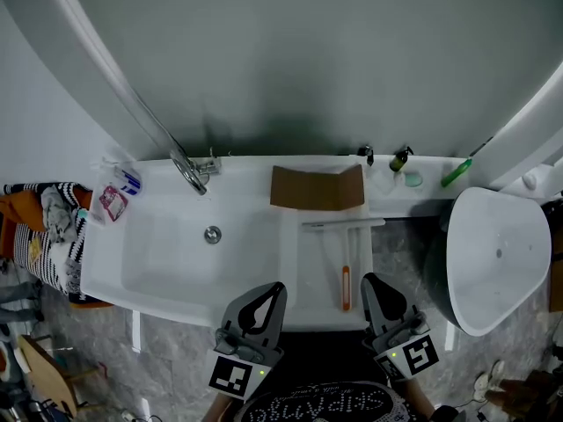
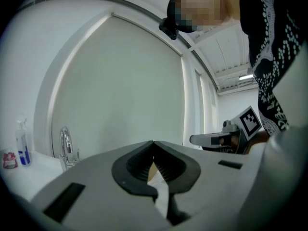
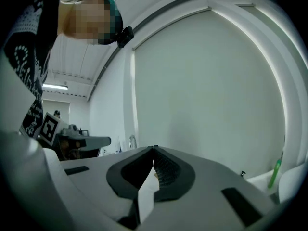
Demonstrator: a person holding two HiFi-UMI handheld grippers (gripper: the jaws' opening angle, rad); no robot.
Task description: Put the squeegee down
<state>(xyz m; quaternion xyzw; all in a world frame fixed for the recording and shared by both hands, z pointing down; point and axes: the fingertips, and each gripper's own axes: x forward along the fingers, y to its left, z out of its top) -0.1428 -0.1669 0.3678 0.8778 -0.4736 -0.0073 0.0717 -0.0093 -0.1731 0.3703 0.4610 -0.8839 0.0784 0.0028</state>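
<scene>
Two grippers low in head view, side by side, both empty.

L gripper: jaws closed, tips meeting, nothing btwn them. Its own view shows the same, looking level at the pale wall.

R gripper: jaws likewise closed tip to tip, nothing held. Own view agrees.

Squeegee lies flat on the drainboard of the white sink. Blade end is toward the back wall, orange handle toward the person. In head view it sits btwn the two grippers, nearer R, and is clear of both.

Surroundings, head view:
- Cardboard leans at the back ledge, just behind the blade.
- Faucet at back left of the basin, drain in front of it.
- Dark bottle and green stick on the back ledge, right of the cardboard. Can't tell what the green item is.
- Spray bottle at the sink's back left corner, w/ small packets beside it.
- White tub right of the sink, apart from it.
</scene>
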